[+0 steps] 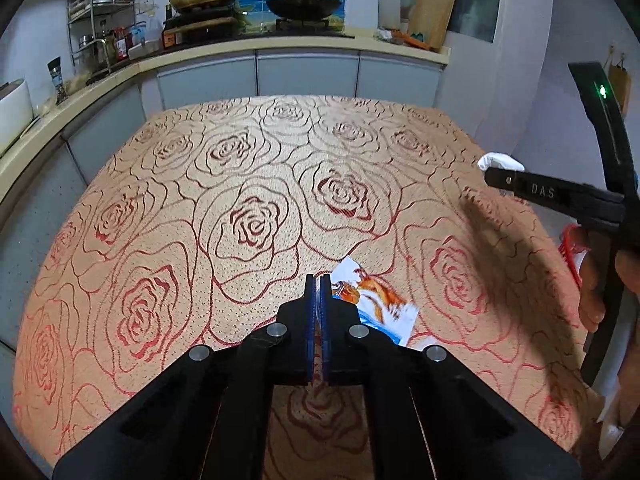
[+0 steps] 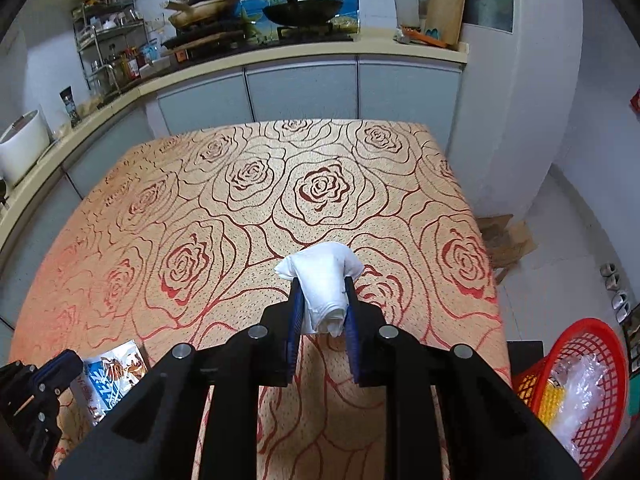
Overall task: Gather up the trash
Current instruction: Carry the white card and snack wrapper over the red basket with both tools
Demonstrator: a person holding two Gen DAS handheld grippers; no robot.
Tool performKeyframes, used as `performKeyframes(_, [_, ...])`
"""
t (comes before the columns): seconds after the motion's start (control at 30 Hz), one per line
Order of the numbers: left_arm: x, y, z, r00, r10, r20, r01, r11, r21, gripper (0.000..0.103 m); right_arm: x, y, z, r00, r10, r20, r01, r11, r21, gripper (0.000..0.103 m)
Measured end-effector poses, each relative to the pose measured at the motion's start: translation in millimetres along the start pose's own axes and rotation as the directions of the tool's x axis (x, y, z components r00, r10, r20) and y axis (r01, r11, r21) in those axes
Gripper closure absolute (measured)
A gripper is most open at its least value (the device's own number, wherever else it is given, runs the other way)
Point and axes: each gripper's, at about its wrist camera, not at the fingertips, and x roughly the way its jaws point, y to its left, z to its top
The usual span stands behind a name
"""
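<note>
My left gripper is shut, pinching the edge of a blue, white and orange snack wrapper just above the rose-patterned tablecloth. In the right wrist view the same wrapper hangs at the left gripper's tip, near the table's front left. My right gripper is shut on a crumpled white tissue, which bulges out ahead of the blue pads. The left wrist view shows that tissue and the right gripper at the right, held by a hand.
A red plastic basket holding clear plastic and other trash stands off the table's right front corner. A kitchen counter with pans, bottles and a rack runs behind and along the left. Cardboard lies on the floor at right.
</note>
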Motion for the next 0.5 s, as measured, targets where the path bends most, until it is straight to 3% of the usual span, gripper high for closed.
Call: performKeyframes(0.5, [-43, -32, 20, 0.996, -0.027, 0.089, 0.020, 0.997, 0.080, 0.102, -58, -26, -10, 0.996, -0.011, 0.084, 0.007, 0.999, 0.048, 0.085])
